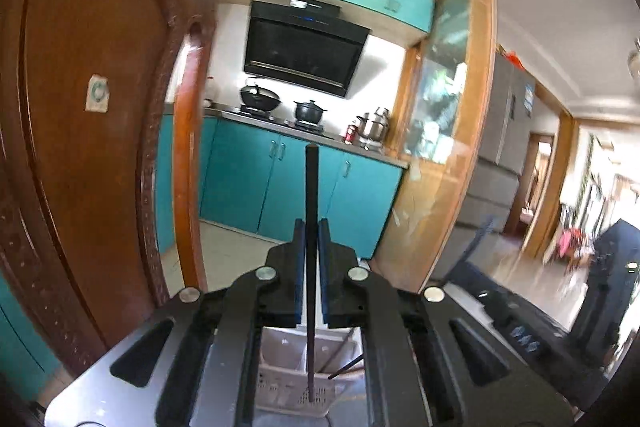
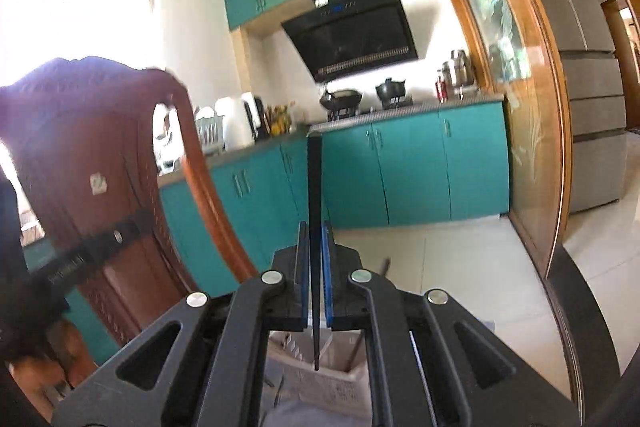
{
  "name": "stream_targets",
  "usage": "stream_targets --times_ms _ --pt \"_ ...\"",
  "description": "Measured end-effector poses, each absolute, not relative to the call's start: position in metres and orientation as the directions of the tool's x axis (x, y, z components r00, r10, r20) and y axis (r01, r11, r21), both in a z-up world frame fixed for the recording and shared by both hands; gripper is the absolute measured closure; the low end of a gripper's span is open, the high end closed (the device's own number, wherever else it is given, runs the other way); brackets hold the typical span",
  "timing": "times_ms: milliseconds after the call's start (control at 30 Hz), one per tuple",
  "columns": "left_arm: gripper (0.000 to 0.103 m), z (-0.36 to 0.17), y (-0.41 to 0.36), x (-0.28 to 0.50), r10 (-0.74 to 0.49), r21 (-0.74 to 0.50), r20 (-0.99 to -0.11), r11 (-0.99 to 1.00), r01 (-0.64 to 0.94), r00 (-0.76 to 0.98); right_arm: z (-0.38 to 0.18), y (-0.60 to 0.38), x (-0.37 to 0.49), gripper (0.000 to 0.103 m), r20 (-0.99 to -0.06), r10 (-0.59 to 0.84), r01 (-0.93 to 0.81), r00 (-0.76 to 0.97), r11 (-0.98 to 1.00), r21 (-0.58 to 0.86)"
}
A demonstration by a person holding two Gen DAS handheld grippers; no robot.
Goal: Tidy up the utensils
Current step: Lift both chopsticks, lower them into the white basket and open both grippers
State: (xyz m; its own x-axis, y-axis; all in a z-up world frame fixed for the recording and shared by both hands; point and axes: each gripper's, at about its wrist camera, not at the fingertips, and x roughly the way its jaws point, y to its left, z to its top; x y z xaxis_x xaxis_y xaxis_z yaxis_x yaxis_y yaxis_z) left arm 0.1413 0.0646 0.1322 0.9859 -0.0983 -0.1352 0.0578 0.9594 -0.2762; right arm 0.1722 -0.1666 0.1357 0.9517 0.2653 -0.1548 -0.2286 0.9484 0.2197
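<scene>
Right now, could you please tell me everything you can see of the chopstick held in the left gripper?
The chopstick is a long, thin, dark stick, black or very dark brown, of smooth material I cannot identify. It stands roughly upright, clamped between the two blue-padded fingers of the left gripper, its blunt top rising well above them. Its lower end points down at the white perforated utensil basket below; whether it touches the basket is unclear.

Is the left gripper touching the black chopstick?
Touching. The left wrist view shows the left gripper with both pads pressed against the upright black chopstick, whose lower end reaches down toward the white utensil basket.
</scene>
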Motion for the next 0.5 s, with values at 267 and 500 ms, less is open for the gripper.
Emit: stream_targets --times_ms 267,500 --pt "0.096 0.113 0.083 0.165 0.006 -0.328 -0.075 0.944 -0.031 0.997 0.115 -0.159 0.202 0.097 -0.192 0.206 -0.174 0.960 0.970 0.171" --pt "0.096 0.078 0.066 0.203 0.028 -0.249 -0.173 0.966 -0.071 0.985 0.091 -0.147 0.207 0.097 -0.238 0.193 -0.172 0.952 0.979 0.105"
